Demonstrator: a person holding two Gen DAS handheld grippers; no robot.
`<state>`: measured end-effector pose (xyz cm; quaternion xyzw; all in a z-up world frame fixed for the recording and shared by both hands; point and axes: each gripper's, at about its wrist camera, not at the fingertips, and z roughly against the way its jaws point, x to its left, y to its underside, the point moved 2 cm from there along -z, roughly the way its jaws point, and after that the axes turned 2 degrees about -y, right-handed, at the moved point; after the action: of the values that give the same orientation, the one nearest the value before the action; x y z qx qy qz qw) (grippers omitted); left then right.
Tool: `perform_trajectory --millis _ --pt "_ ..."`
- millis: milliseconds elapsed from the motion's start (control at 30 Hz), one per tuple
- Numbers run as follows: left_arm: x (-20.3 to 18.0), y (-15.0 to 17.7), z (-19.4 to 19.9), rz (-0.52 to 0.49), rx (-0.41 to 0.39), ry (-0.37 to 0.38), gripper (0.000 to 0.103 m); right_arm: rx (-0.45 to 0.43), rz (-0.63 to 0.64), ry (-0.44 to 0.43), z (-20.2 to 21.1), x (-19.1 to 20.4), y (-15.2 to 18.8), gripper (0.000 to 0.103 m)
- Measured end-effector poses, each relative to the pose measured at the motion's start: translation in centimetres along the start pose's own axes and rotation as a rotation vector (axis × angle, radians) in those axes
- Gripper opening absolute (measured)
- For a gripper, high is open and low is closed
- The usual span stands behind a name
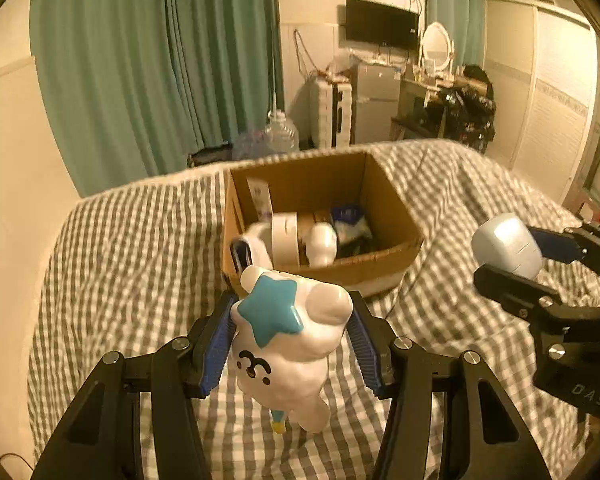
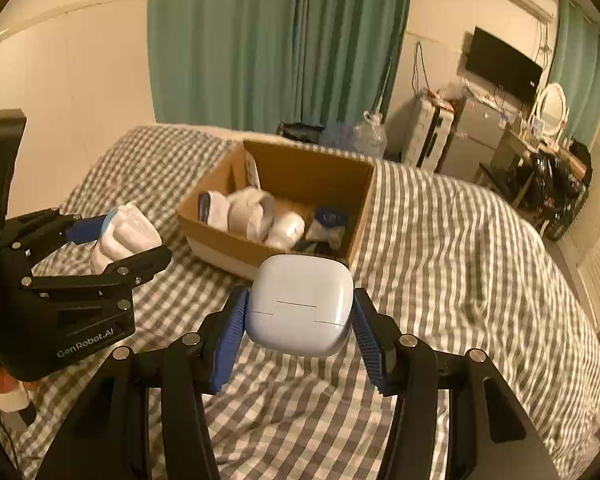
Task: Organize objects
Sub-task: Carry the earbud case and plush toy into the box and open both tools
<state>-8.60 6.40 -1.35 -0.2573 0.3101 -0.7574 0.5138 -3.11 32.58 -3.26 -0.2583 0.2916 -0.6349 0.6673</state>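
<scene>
On the checked bed (image 2: 440,240), a cardboard box (image 1: 384,188) holds white items (tape roll (image 1: 285,240) included); each hand-held gripper grasps something.

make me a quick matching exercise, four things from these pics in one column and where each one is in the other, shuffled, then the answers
Things:
1. white figure with a teal star
2. pale blue case
3. roll of tape
4. cardboard box

Places:
A. resting on the checked bedspread
B. between the fingers of the right gripper
C. inside the box
D. between the fingers of the left gripper

Pairs: 1-D, 2-B, 3-C, 4-A
</scene>
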Motion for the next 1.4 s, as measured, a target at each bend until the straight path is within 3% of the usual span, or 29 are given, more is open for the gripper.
perform_trajectory --millis 233,500,800,1100,1400 --pt "1.4 -4.5 1.5 -0.003 -0.076 -0.051 0.056 -0.07 0.039 -0.001 1.8 0.1 -3.9 0.052" --pt "3.1 -9.4 -1.2 0.009 -0.101 -0.048 0.056 -0.133 0.066 -0.019 0.8 -0.9 -9.3 0.052" --pt "3.6 -11.5 -9.4 -0.004 -0.031 -0.036 0.056 -0.072 0.043 -0.064 -7.0 -3.3 -13.9 0.052" --pt "2.5 -10.5 -16.8 -0.034 0.039 0.012 0.056 0.063 -0.021 -0.094 -17.3 -6.8 -13.5 0.052" --pt "0.7 -10.3 -19.9 -0.114 0.017 0.034 0.056 0.098 -0.037 -0.097 -21.3 -7.5 -12.9 0.052"
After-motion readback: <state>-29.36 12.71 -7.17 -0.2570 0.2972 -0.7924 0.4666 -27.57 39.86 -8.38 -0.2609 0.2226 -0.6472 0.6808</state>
